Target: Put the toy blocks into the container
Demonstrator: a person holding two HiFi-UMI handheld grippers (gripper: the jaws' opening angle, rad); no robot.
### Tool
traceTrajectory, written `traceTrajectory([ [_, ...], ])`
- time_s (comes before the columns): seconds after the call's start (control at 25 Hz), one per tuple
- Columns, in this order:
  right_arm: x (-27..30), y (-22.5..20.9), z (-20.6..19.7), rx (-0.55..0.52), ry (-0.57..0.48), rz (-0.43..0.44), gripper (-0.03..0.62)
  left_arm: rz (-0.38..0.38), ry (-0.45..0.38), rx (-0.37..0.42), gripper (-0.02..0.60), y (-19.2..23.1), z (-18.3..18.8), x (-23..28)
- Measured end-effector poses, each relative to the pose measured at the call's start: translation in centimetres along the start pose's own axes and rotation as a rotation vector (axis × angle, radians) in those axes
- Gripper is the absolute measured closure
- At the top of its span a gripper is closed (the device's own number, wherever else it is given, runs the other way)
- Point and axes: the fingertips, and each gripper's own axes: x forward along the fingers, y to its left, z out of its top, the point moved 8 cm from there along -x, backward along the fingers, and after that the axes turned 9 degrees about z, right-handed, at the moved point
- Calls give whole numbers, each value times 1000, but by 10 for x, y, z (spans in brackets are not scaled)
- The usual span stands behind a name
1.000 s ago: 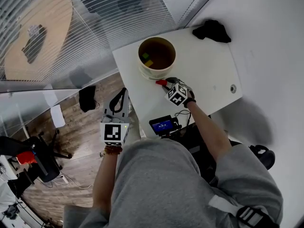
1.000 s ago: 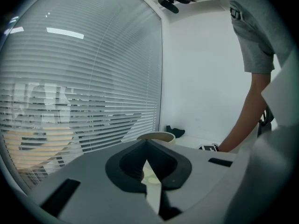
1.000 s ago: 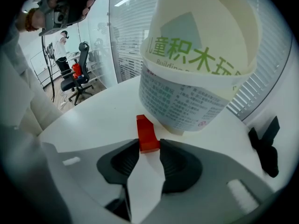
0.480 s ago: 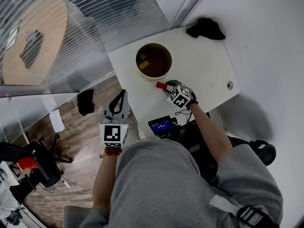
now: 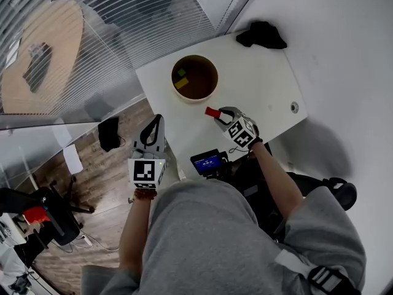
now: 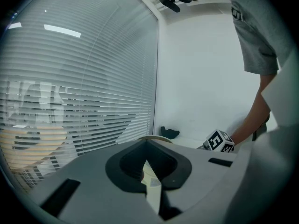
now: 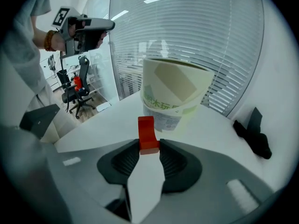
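Right tool (image 7: pixel 149 146) clamps red block (image 7: pixel 146 129); left tool (image 6: pixel 147 148) closed, empty. Container (image 7: pixel 175 97): green print, unreadable.

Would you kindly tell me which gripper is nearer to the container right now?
Right. The right gripper, holding a red block, hovers just beside the container over the table; the left gripper is off the table's edge, farther away.

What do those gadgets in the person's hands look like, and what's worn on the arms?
The left gripper and right gripper are pale grey with black ribbed pads, each bearing a white cube printed with black square markers. The arms are bare below a grey short-sleeved T-shirt, with a beaded bracelet on the left wrist.
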Motion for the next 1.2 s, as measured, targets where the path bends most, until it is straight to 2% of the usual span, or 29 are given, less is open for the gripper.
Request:
traceTrajectory([
  [0.32, -52, -19, 22, 129, -178, -136, 450, 11, -1, 3, 584, 8, -1, 3],
  [0.68, -100, -44, 57, 120, -310, -299, 450, 22, -4, 4, 584, 7, 1, 1],
  [0.92, -104, -48, 97, 85, -372, -304, 450, 19, -11, 7, 583, 5, 4, -2],
  [1.2, -83, -56, 125, 58, -366, -288, 450, 43, -13, -1, 584, 14, 3, -7],
])
